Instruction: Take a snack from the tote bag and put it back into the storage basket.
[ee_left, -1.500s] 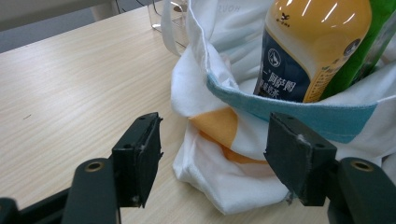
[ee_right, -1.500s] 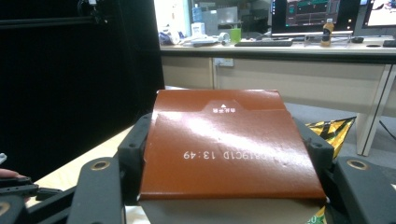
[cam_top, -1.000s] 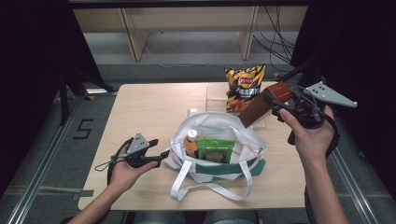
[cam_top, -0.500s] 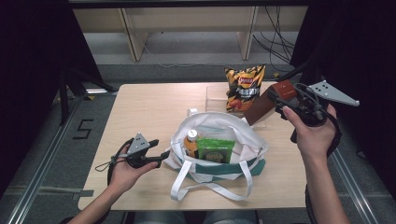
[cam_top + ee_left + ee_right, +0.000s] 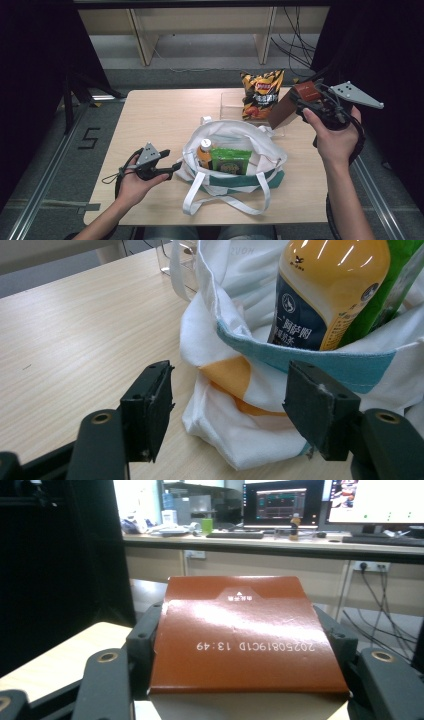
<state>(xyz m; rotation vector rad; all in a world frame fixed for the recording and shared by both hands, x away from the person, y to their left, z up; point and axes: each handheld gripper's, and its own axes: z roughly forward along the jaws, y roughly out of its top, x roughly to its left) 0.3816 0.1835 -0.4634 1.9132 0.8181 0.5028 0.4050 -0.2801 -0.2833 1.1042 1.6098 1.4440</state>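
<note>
Brown box (image 5: 292, 103), one, clamped in right claw (image 5: 300, 102); left claw (image 5: 176, 166) gapes beside one tote bag (image 5: 235, 160).

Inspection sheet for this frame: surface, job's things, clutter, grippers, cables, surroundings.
Surface: light wood table.
Job's things: brown box held in the air; white tote bag holding an orange-capped bottle and a green packet.
Clutter: chip bag upright in a clear tray.
Grippers: right gripper shut on the box; left gripper open at the bag's rim.
Cables: black cables on the floor.
Surroundings: wooden shelving beyond.
</note>
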